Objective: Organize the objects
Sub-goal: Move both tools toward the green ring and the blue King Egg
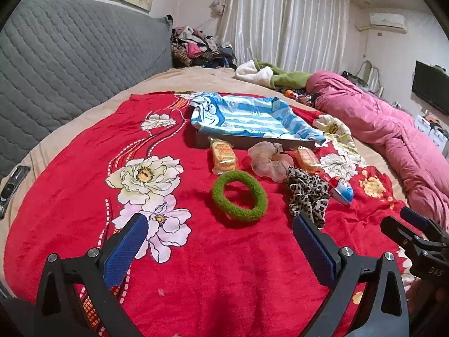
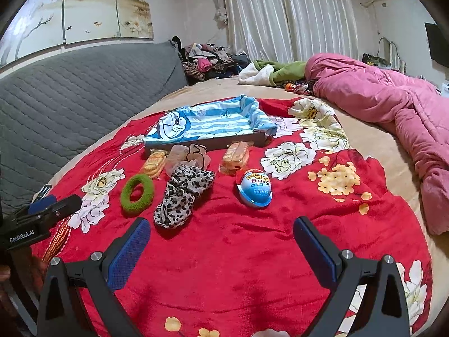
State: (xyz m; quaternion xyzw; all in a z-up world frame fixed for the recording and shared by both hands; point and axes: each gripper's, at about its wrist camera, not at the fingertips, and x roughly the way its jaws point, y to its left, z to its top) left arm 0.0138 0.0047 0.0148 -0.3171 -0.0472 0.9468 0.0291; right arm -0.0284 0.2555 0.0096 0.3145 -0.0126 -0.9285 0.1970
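On the red flowered blanket (image 1: 224, 266) lie a green fuzzy ring (image 1: 239, 195) (image 2: 137, 190), a leopard-print scrunchie (image 1: 307, 195) (image 2: 182, 195), a sheer beige scrunchie (image 1: 268, 160) (image 2: 188, 154), two orange snack packs (image 1: 223, 156) (image 1: 306, 158) (image 2: 236, 156) (image 2: 153, 163) and a blue-and-white chocolate egg (image 1: 341, 189) (image 2: 256, 187). Behind them stands a grey tray lined with a blue striped cartoon cloth (image 1: 247, 118) (image 2: 207, 125). My left gripper (image 1: 220, 226) hangs open just short of the green ring. My right gripper (image 2: 221, 229) is open, nothing between its fingers, short of the egg.
A pink quilt (image 2: 393, 106) lies rolled along the right side of the bed. A grey quilted headboard (image 1: 70, 64) stands at the left. A pile of clothes (image 2: 210, 59) and a green-and-white garment (image 1: 269, 74) lie at the back. A dark phone-like object (image 1: 12, 185) rests at the left edge.
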